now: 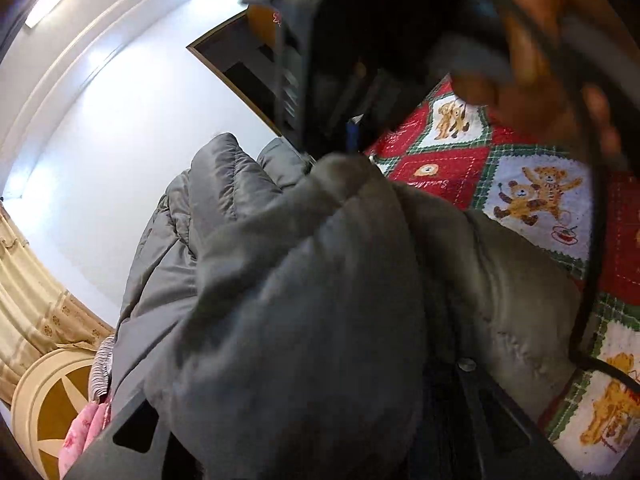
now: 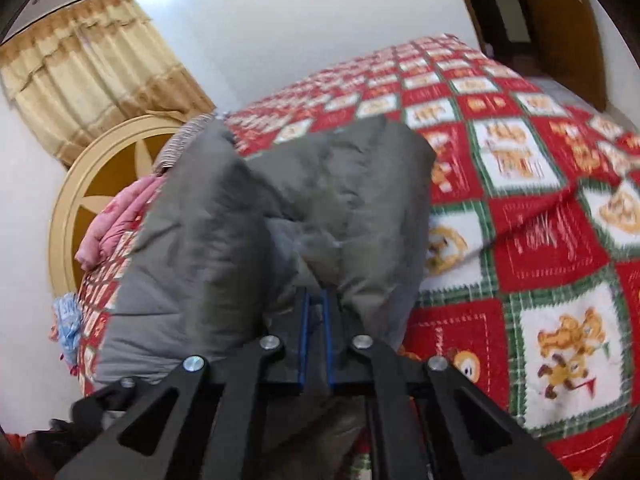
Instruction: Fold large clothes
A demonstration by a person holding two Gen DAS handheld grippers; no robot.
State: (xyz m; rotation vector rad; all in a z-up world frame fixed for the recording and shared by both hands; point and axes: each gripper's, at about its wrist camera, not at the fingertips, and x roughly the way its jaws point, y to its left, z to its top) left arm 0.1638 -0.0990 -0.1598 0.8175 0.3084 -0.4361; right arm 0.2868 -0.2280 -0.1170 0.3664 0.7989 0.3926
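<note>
A large grey padded jacket [image 2: 256, 216] lies bunched on a bed with a red, white and green teddy-bear quilt [image 2: 552, 240]. My right gripper [image 2: 316, 300] is shut on a fold of the jacket, with the fabric bulging around its blue-edged fingers. In the left wrist view the jacket [image 1: 288, 280] fills the frame and covers my left gripper's fingers, so they are hidden. The right gripper [image 1: 354, 140] and the hand holding it [image 1: 532, 60] show above the jacket in that view.
A pink garment [image 2: 116, 220] and a striped one [image 2: 180, 140] lie at the bed's far left by a round cream headboard [image 2: 76, 208]. Beige curtains [image 2: 92, 68] hang behind. A dark wooden door [image 2: 560, 24] stands beyond the bed's far right.
</note>
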